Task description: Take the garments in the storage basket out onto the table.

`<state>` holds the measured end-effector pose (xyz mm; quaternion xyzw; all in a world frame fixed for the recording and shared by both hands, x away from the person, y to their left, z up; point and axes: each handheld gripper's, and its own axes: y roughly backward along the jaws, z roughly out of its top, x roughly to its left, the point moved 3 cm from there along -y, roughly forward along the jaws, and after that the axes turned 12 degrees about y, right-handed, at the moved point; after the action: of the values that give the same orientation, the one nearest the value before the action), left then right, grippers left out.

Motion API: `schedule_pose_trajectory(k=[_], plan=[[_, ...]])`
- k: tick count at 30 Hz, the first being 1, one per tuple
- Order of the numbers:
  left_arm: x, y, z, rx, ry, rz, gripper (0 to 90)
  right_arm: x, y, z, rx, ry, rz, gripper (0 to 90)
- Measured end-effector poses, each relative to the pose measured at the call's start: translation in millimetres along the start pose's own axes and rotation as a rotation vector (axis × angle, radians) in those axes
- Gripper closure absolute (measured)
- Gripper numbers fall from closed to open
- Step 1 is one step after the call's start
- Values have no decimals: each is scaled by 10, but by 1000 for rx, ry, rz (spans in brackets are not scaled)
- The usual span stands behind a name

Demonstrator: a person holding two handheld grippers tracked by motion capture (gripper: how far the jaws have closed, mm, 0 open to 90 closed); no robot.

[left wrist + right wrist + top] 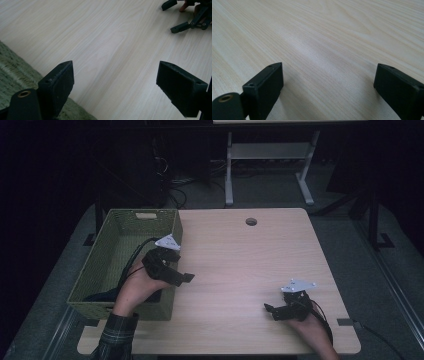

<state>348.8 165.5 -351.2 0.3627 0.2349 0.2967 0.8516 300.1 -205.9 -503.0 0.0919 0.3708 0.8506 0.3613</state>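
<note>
Held the left tongs (184, 276) spread wide and empty at the right rim of the green woven basket (142, 212) on the bench's (240, 260) left side, with a dark bundle (100, 295) lying in the basket's near corner. Rested the right tongs (272, 311), likewise gaping with nothing between them, low over bare wood near the front right corner, well apart from the basket. Looked to be between steps; likely called next for swinging the left tongs leftward over the basket, lowering onto the bundle and closing.

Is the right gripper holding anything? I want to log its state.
No: in the right gripper view its jaws stand wide apart with bare wooden table between them, so the right gripper is empty.
</note>
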Motion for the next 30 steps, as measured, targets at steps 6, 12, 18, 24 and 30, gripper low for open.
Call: schedule_pose_trajectory(k=[6, 12, 18, 24, 30], plan=[[64, 97, -27, -8, 10, 23, 146, 0, -1, 0, -1, 0, -1, 86], [142, 188, -70, -9, 27, 48, 146, 0, -1, 0, -1, 0, -1, 86], [192, 243, -106, -12, 43, 67, 146, 0, 0, 0, 0, 0, -1, 86], [258, 289, -150, -8, 57, 74, 146, 1, 0, 0, -1, 1, 1, 86], [350, 399, -210, -13, 77, 112, 146, 2, 0, 1, -1, 2, 2, 86]])
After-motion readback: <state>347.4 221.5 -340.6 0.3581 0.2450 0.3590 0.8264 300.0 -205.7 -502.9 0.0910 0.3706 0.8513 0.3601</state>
